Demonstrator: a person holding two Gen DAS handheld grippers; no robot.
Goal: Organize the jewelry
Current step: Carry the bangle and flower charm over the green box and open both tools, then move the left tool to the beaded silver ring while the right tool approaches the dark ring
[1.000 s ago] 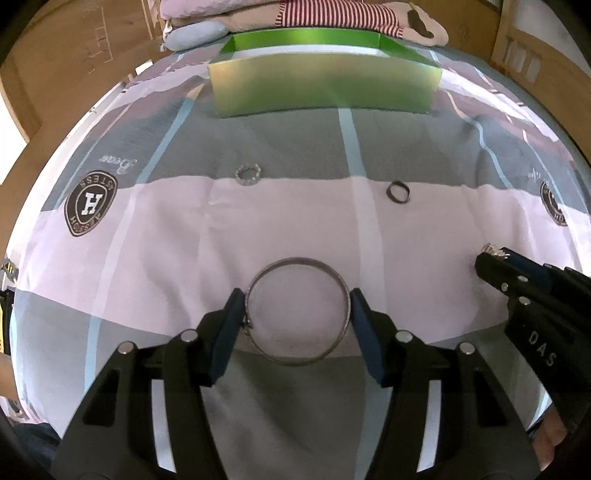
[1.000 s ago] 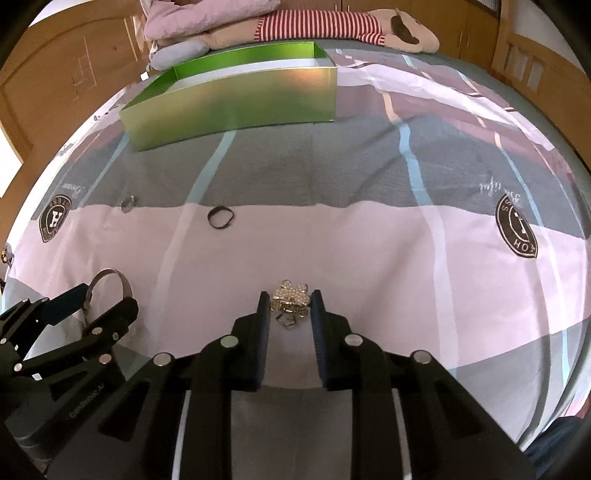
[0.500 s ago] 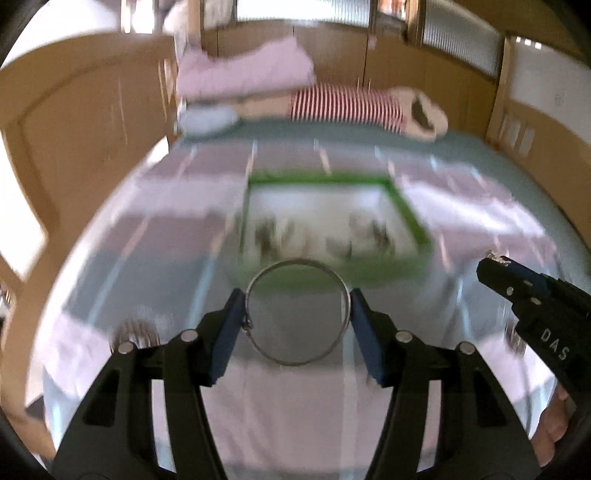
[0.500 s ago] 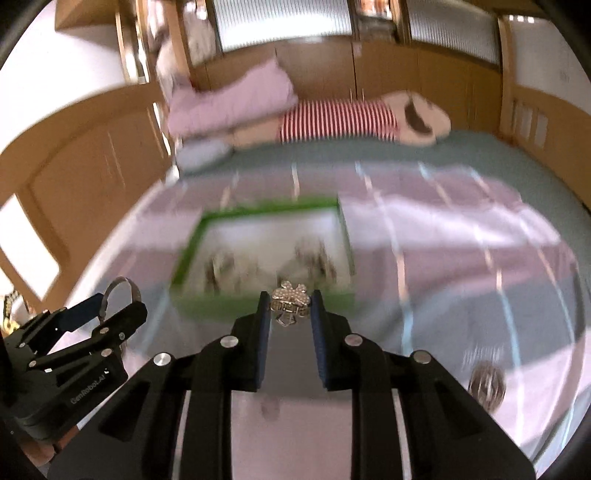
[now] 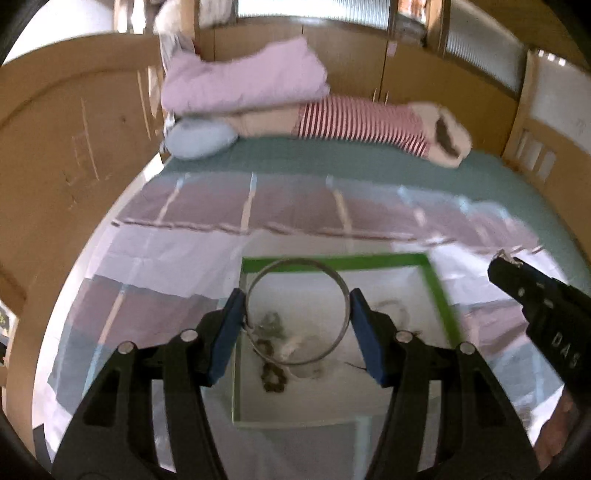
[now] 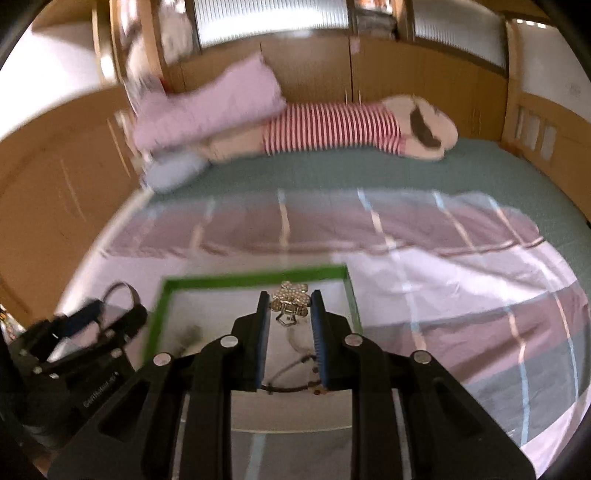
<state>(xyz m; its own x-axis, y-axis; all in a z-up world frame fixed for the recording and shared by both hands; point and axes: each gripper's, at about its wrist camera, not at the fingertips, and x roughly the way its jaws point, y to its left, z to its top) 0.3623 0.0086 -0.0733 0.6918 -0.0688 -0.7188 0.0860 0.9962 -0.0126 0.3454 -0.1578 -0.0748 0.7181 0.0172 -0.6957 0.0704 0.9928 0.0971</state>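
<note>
Moved: both grippers now hang over the green box [image 5: 437, 291], up from the bedspread [image 5: 155, 258].
Left gripper [image 5: 297, 314]: clamps the bangle [image 5: 258, 284].
Right gripper [image 6: 290, 314]: pinches the rhinestone brooch [image 6: 291, 295].
Around: jewelry pieces [image 5: 273, 380] lie inside the box.

daylight from rear windows [image 5: 314, 11] | bright, washed | motion blur throughout | fisheye bending, dark corners

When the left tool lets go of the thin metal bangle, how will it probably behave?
The bangle looks like thin, stiff wire, since it keeps its round shape between the left tool pads. It is probably light. Dropped into the green box, it may bounce or roll briefly.
</note>
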